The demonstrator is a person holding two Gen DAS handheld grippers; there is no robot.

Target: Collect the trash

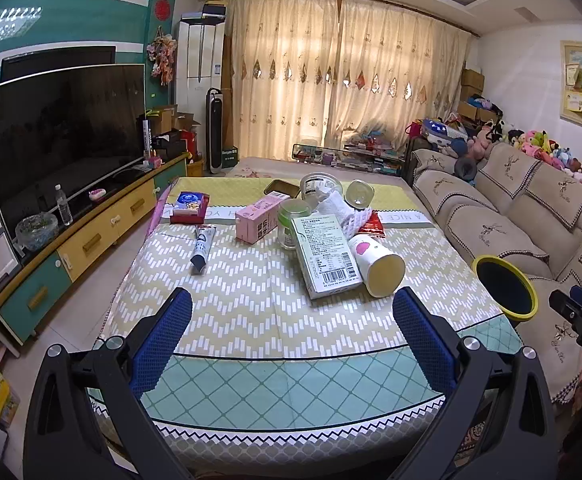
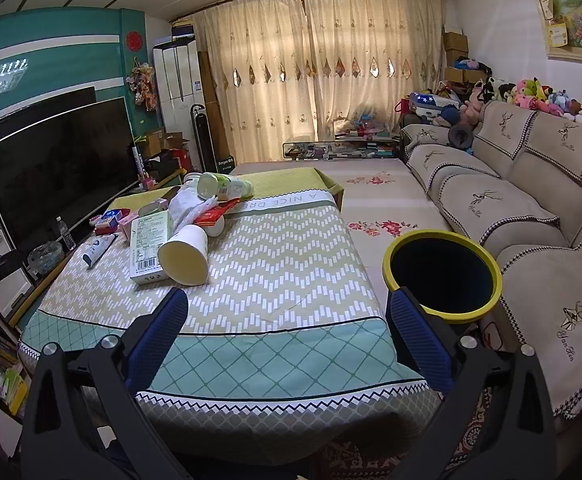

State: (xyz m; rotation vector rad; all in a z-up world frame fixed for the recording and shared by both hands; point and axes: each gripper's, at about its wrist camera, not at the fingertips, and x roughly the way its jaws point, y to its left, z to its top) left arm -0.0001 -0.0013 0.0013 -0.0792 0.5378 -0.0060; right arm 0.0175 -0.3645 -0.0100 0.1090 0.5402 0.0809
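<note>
Trash lies on the cloth-covered table [image 1: 251, 312]: a white paper cup [image 1: 377, 264] on its side, a flat white box [image 1: 325, 256], a pink carton [image 1: 257, 218], a toothpaste tube [image 1: 203, 248], a glass jar [image 1: 291, 222], a red wrapper [image 1: 373, 224] and a red-blue box [image 1: 189, 208]. A yellow-rimmed bin [image 2: 443, 274] stands right of the table, between it and the sofa. My left gripper [image 1: 291, 312] is open and empty over the table's near part. My right gripper [image 2: 287, 312] is open and empty, its right finger near the bin rim. The cup [image 2: 185, 256] and box [image 2: 149, 246] also show in the right wrist view.
A sofa [image 2: 531, 216] with plush toys runs along the right. A TV [image 1: 63, 132] on a low cabinet [image 1: 91, 240] stands left. Curtains [image 1: 347, 76] hang at the back. A plastic container [image 1: 319, 186] and bottles sit at the table's far end.
</note>
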